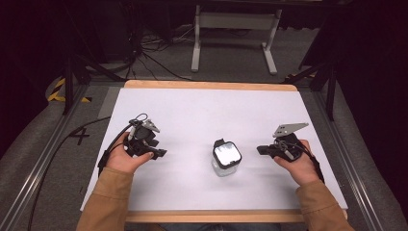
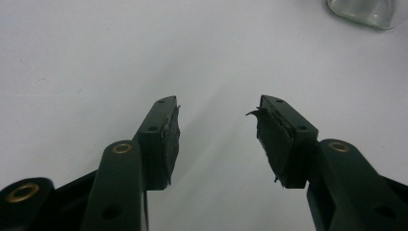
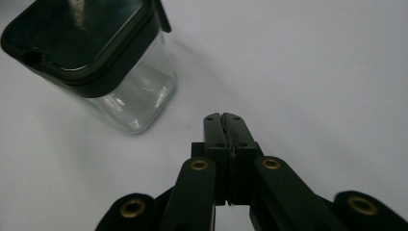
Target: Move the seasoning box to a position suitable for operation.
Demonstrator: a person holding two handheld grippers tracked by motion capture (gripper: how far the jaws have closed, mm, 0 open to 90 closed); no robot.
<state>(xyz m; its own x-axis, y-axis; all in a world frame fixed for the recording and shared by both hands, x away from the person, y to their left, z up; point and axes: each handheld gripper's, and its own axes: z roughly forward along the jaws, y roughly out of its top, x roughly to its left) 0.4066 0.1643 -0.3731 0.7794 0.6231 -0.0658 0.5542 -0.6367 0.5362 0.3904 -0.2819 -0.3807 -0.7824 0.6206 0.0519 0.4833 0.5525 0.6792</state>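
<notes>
A clear square glass jar (image 1: pixel 225 161) with a black-rimmed lid stands upright in the middle of the white table (image 1: pixel 202 110). My left gripper (image 1: pixel 161 153) rests in a hand at the left, pointing right toward the jar, open, with bare table between its pads (image 2: pixel 171 139); the jar's base (image 2: pixel 370 12) peeks in at the top right of the left gripper view. My right gripper (image 1: pixel 260 149) sits to the jar's right, pointing left, jaws pressed together and empty. In the right gripper view the jar (image 3: pixel 103 62) stands ahead and to the left of the shut gripper (image 3: pixel 223 118).
The table has a wooden edge (image 1: pixel 211 85) at the far side and another at the near side. Beyond it a white metal stand (image 1: pixel 235 33) and loose cables lie on the grey floor. Black frame rails run along both sides.
</notes>
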